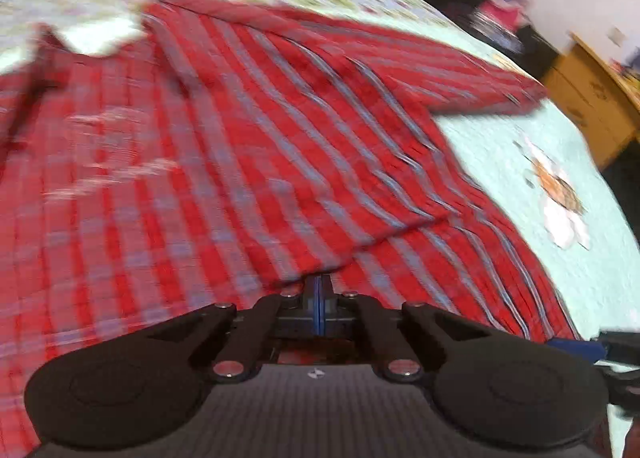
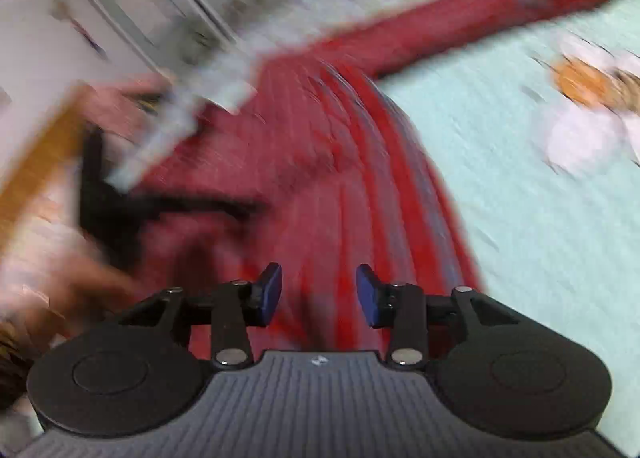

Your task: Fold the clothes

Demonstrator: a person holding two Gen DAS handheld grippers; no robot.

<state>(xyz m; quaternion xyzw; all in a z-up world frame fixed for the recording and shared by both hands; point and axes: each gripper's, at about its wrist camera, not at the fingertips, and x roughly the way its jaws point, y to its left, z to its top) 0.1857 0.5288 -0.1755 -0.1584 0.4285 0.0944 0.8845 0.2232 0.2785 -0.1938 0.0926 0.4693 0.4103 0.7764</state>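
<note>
Pinching a folded edge of the red plaid shirt (image 1: 248, 146) spread on the bed (image 1: 560, 162), the left claw (image 1: 320, 290) is clamped tight to carry the fold, while the right claw (image 2: 318, 294) hangs part-open and empty over the shirt's side edge.

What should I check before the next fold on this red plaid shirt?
1. Left tongs shut on the shirt edge: ok.
2. Right tongs open with nothing gripped: ok.
3. Sleeve stretched out across the bedspread: ok.
4. Shirt body flat: not ok, a flap is folded over.
5. Collar position: cannot tell, blurred.
</note>
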